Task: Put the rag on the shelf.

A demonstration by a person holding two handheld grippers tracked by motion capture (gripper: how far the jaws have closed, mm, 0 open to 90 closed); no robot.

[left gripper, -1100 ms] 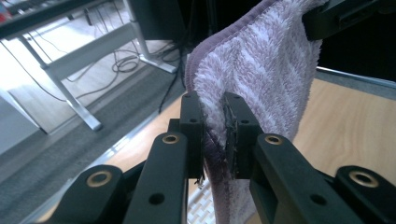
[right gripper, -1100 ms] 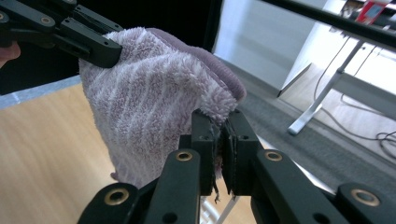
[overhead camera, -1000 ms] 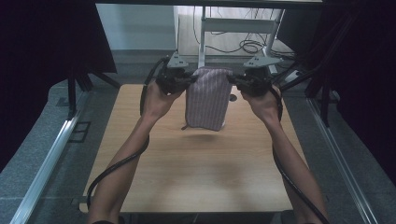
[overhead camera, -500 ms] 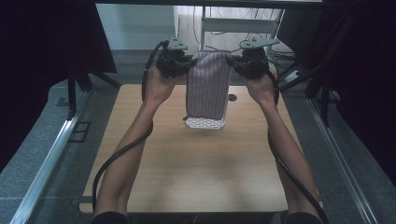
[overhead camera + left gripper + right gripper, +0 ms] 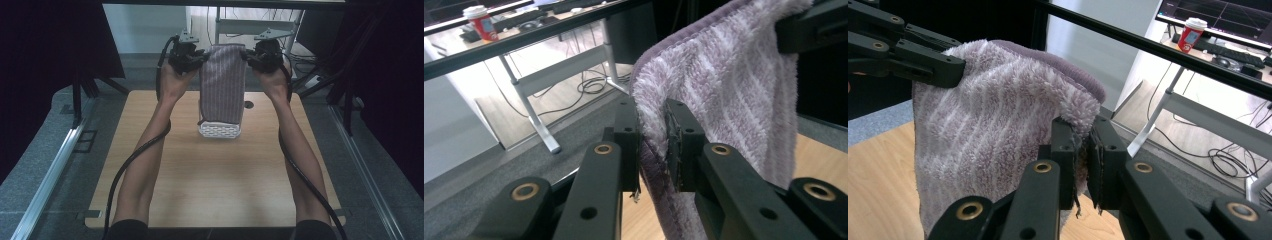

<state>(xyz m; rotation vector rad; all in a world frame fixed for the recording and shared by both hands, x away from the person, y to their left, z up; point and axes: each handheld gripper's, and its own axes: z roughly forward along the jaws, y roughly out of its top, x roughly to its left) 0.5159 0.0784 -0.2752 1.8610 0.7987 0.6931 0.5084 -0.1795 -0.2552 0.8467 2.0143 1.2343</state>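
Since the earlier frame we have raised the towel (image 5: 222,85) toward 12 o'clock. Left gripper (image 5: 192,54) and right gripper (image 5: 257,55) pinch its top corners. Long axis hangs toward 6 o'clock, hem above the table (image 5: 210,180), equidistant.

Both grippers raised the towel (image 5: 222,82) higher (bottom edge seemingly off table (image 5: 165,200)).

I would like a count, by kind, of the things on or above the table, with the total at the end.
Striped purple towel, hanging between the two tools: 1
White latticed item on the table, under the towel: 1
Handheld tools: 2, the left tool and the right tool, each shut on a top corner of the towel
Total: 4
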